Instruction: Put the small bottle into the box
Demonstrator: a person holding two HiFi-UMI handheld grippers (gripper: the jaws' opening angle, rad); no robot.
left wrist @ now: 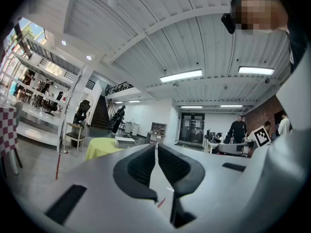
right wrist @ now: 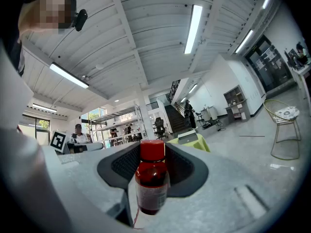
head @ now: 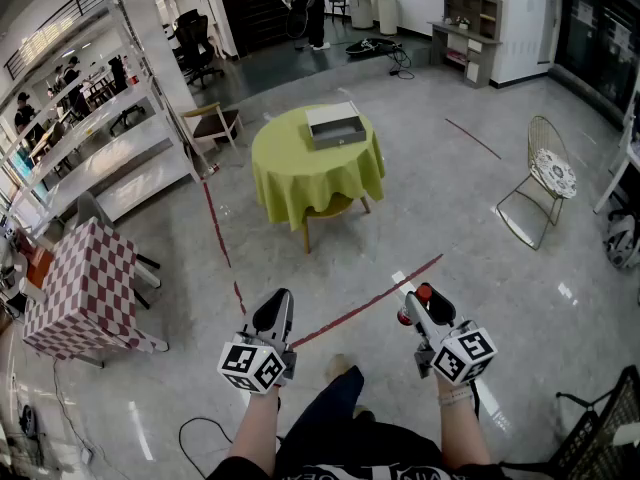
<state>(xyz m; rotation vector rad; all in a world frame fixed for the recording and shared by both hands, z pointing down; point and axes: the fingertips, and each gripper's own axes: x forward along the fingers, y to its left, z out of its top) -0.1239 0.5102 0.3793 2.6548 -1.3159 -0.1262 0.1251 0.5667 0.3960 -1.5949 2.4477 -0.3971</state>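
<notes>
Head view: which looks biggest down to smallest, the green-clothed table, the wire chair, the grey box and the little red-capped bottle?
1. green-clothed table
2. wire chair
3. grey box
4. bottle, smallest although it is nearest the camera

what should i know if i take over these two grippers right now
Right gripper: closed on the small bottle.
Left gripper: jaws together, nothing in them.
Box: open, on the round table across the floor ahead.
Done: bottle is in the grip.
Left: walk to the table, lower the bottle into the box, let go.
</notes>
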